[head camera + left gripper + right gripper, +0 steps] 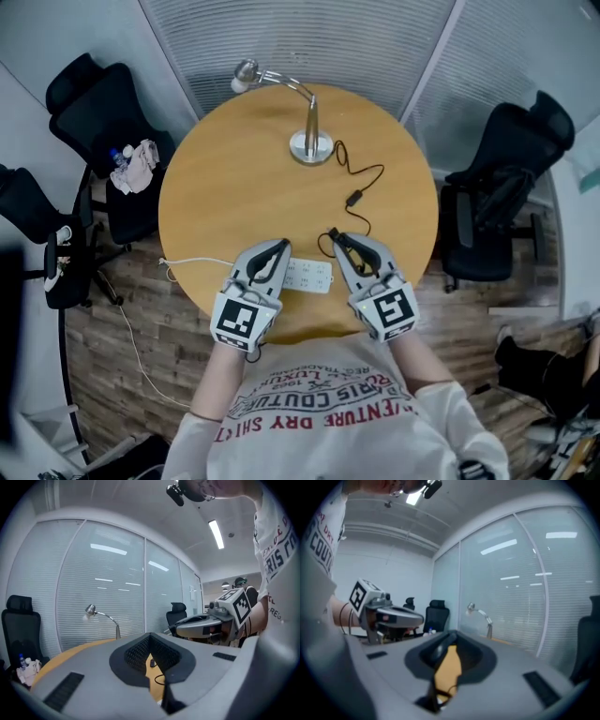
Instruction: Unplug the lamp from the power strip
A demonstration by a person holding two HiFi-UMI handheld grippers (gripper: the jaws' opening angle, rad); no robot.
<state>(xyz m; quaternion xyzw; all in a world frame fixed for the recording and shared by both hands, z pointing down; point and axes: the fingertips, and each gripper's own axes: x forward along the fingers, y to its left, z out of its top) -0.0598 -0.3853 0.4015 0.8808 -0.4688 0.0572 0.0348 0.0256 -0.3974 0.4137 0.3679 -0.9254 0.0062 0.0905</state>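
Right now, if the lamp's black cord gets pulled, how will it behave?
The cord lies in loose thin curves, so it likely flops and trails. Its inline switch may drag or snag. The lamp has a broad round base, so a gentle tug probably won't tip it.

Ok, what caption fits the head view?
Left gripper and right gripper hover over round table with desk lamp, power strip.

Grey left gripper [278, 247], right gripper [340, 238], black-white marker cubes [239, 321]; white printed T-shirt [319, 427].
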